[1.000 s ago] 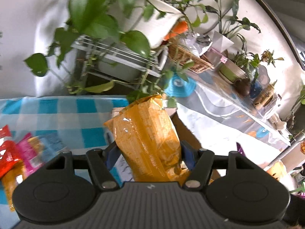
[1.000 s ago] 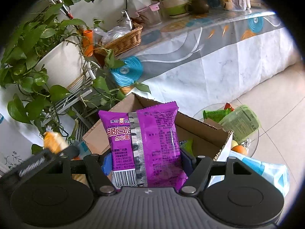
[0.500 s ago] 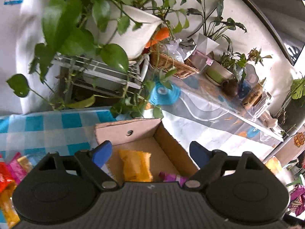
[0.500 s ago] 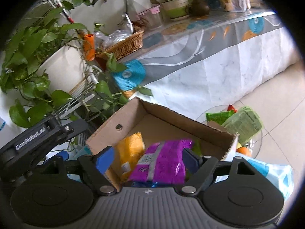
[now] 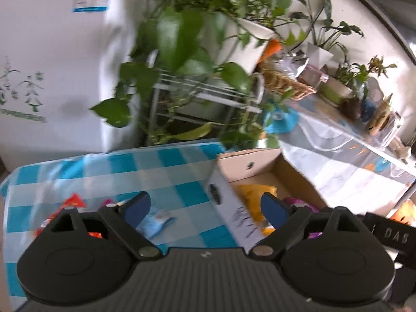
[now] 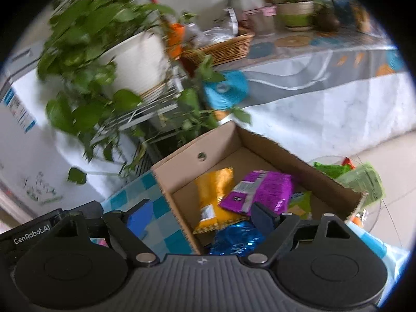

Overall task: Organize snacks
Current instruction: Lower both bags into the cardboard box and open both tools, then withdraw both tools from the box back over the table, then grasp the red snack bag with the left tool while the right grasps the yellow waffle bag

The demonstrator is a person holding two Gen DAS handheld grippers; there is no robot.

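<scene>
Hovering with jaws spread wide and nothing between them, the left gripper (image 5: 205, 206) hangs over the seam where a blue-and-white checked counter (image 5: 156, 166) meets a cardboard box (image 5: 249, 161). Its blue fingertips (image 5: 137, 205) frame a pale blue packet (image 5: 156, 223) lying on the cloth, with red and orange packets (image 5: 70, 205) partly hidden behind the gripper body at the near left.

The right gripper (image 6: 200, 217) likewise holds nothing, its jaws apart above the near edge of the same box (image 6: 221, 143). Inside the box, closest to the camera, lies a shiny blue packet (image 6: 234, 239); just beyond it an orange snack bag (image 6: 213, 197) lies flat against the left wall, and a purple snack bag (image 6: 262, 189) rests beside it, overlapping its right edge. A green packet (image 6: 301, 202) shows at the box's right side. From the left wrist view the orange bag (image 5: 256, 189) and a sliver of the purple one (image 5: 296, 201) sit on the box floor.

To the right of the box, green packets (image 6: 358, 179) rest on a glass surface lower down. Behind the box, a leafy plant in a white pot (image 6: 137, 57) stands on a wire rack (image 5: 208, 96). Farther back, a wicker basket (image 6: 223, 46) and potted plants line a long clothed side table (image 6: 325, 78).
</scene>
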